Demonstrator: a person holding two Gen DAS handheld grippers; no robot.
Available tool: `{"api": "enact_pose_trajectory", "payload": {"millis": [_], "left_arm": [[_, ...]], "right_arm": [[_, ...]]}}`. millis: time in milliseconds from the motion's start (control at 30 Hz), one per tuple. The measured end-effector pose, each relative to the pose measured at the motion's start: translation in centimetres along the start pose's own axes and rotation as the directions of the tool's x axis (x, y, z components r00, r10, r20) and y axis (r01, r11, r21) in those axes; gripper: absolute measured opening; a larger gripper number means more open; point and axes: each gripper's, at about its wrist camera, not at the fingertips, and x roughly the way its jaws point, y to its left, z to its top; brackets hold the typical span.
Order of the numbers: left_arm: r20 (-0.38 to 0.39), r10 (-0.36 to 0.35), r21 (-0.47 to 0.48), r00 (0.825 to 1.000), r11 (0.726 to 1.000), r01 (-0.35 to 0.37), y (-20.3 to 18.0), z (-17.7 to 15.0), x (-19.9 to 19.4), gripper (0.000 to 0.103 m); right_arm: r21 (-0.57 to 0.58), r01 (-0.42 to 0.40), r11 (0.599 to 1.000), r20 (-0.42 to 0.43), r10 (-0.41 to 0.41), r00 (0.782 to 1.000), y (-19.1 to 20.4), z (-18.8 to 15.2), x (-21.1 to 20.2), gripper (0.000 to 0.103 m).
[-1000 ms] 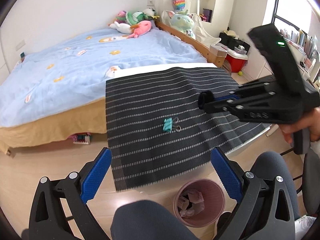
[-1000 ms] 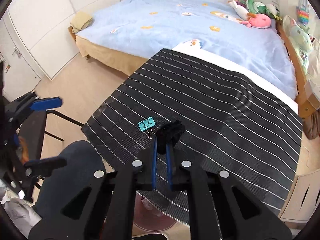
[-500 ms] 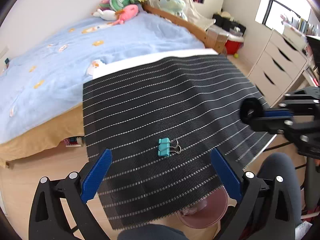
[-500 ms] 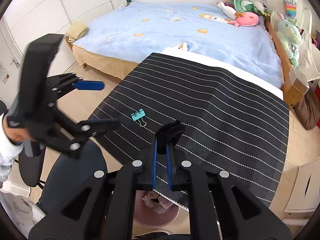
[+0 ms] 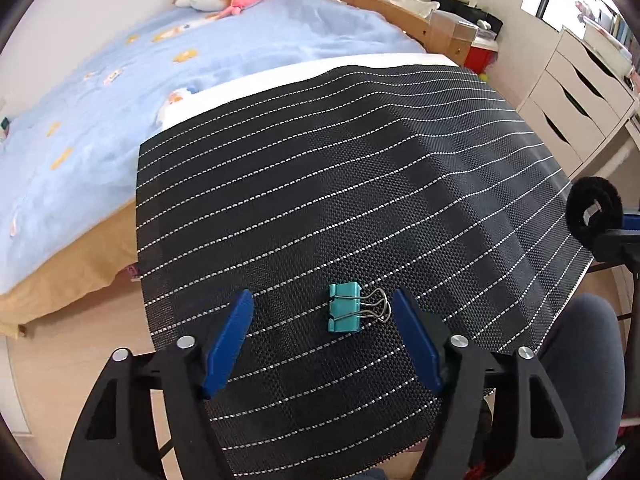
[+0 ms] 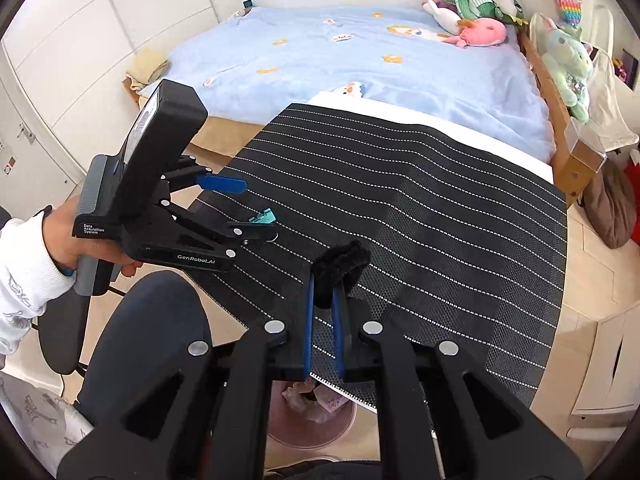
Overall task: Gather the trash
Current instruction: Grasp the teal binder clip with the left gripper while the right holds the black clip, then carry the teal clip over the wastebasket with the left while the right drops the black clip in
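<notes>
Teal binder clip [image 5: 345,313] lies on striped surface mat [image 5: 320,200] between closing left gripper [image 5: 322,320] pads, untouched | right gripper [image 6: 322,304] clamps black fuzzy ring [image 6: 340,266] | risk: pads skid off wire handles, clip slides away

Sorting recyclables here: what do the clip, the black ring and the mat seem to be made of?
Clip: probably painted sheet metal, smooth teal body, with bare shiny wire handles.
Ring, held in the shut right gripper: fuzzy matte black, likely fabric or velour; its core is hidden.
Mat: coarse woven mesh, black with pale stitched stripes, probably plastic fibre.
</notes>
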Motion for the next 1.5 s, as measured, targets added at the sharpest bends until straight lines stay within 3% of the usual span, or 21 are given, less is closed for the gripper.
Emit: {"api": "enact_pose_trajectory", "payload": {"millis": [167,300,433,500,967,1267,1500], "left_arm": [[-0.016,0.006,0.008,1.0,1.0,-0.006,-0.2,-0.2,0.2,0.043],[-0.014,0.0,0.012,1.0,1.0,0.0,-0.3,-0.3,-0.2,0.022],[-0.002,-0.012,0.011,1.0,1.0,0.012,0.0,-0.6,-0.6,0.02],[0.012,-0.013,0.007,1.0,1.0,0.013,0.1,-0.6,-1.0,0.011],[0.112,-0.035,0.059,0.993,0.998,0.029,-2.0,-1.5,-6.1,0.011],[0.216,-0.084,0.087,0.973,0.994,0.067,-4.6,-3.7,-11.5,0.011],[0.254,-0.103,0.11,0.962,0.991,0.077,-6.6,-6.1,-13.6,0.011]], "right_arm": [[-0.001,-0.005,1.0,-0.002,0.005,1.0,0.1,0.1,0.2,0.008],[-0.002,-0.007,1.0,-0.003,0.007,1.0,0.1,0.0,0.3,0.008],[-0.002,-0.009,1.0,-0.004,0.009,1.0,0.1,0.0,0.4,0.008],[0.0,-0.007,1.0,-0.002,0.007,1.0,0.1,0.0,0.4,0.008],[-0.01,0.009,1.0,0.033,-0.009,0.999,0.9,-0.6,-1.4,0.008],[-0.01,0.036,0.999,0.076,-0.035,0.997,1.4,-2.5,-4.6,0.008],[-0.039,0.048,0.998,0.087,-0.044,0.995,3.2,-4.9,-6.5,0.008]]}}
